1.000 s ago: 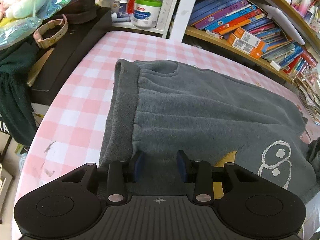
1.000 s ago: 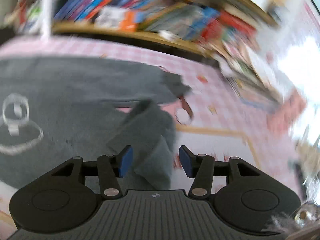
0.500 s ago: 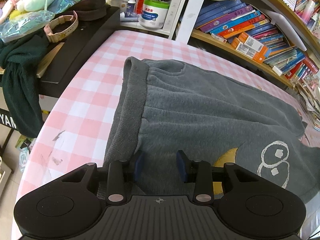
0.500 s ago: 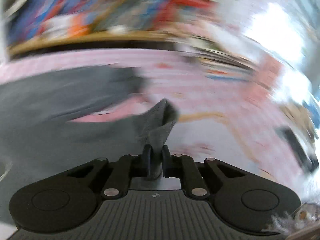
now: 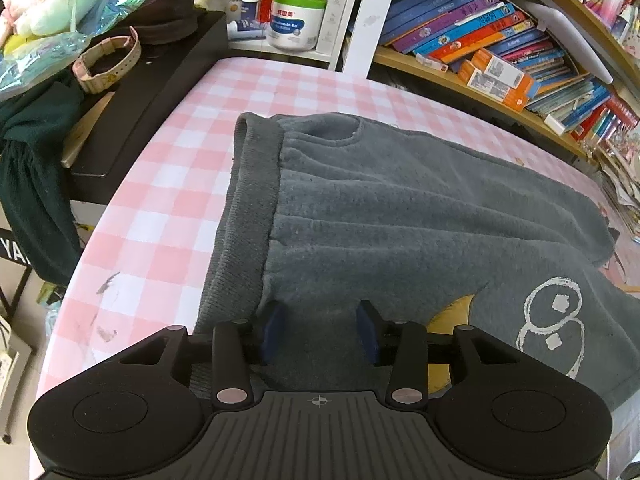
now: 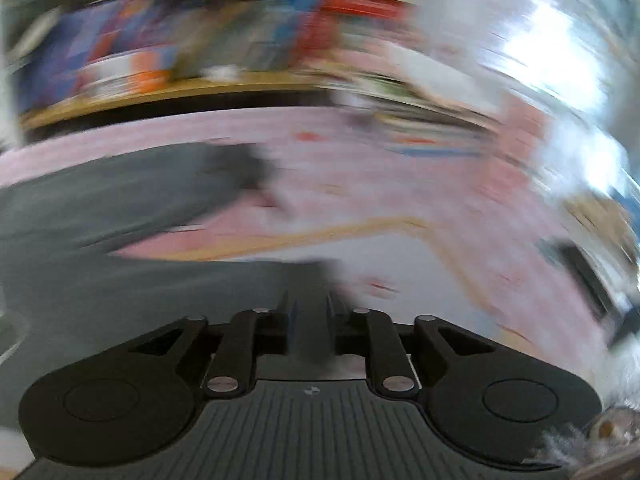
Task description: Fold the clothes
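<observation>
Grey fleece shorts with a ribbed waistband and a white print lie flat on the pink checked table. My left gripper hovers just over the cloth beside the waistband. Its jaws are opening and its pads press on nothing. The right wrist view is badly blurred. There my right gripper has its jaws narrow but opening, with a fold of the grey shorts filling the gap between the pads.
A black cabinet top with a pink strap borders the table's left edge, and a dark green cloth hangs off it. A bookshelf and a white tub stand behind the table.
My right gripper closed on a raised corner of the shorts and swung sideways; its jaws now stand a little wider. The left gripper kept its place, its fingers slightly further apart.
</observation>
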The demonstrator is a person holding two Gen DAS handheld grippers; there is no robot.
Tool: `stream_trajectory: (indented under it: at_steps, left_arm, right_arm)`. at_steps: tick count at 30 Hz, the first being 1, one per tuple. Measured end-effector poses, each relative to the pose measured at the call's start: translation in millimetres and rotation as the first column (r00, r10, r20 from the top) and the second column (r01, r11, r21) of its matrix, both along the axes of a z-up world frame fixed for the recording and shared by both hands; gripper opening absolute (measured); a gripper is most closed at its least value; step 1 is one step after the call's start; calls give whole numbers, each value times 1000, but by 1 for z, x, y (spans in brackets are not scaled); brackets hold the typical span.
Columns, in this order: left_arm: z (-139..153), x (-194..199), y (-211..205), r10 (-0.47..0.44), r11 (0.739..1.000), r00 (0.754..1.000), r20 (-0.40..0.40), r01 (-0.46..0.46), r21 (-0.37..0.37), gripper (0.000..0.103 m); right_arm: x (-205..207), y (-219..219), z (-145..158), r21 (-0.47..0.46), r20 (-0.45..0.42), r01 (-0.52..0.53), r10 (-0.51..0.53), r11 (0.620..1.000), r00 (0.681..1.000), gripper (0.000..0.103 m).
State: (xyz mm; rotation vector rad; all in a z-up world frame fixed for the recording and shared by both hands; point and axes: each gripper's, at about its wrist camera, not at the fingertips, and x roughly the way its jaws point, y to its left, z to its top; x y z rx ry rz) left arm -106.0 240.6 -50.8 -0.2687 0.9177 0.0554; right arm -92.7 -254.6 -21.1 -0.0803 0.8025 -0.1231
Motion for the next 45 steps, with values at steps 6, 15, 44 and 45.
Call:
stream_trajectory:
  at_steps: [6, 15, 44, 45]
  left_arm:
    - [6, -15, 6, 14, 999, 1000, 28, -13, -33, 42]
    - [-4, -14, 7, 28, 990, 999, 31, -23, -136, 41]
    - [-9, -1, 31, -33, 995, 996, -79, 24, -101, 5]
    - [-9, 0, 29, -33, 995, 996, -83, 25, -98, 5]
  right_arm:
    - [37, 18, -34, -3, -147, -45, 44, 999, 988, 16]
    - [38, -46, -39, 73, -199, 104, -87, 992, 976, 0]
    - [8, -62, -43, 102, -154, 143, -126, 984, 980, 0]
    - [9, -62, -43, 99, -152, 142, -126, 985, 980, 0]
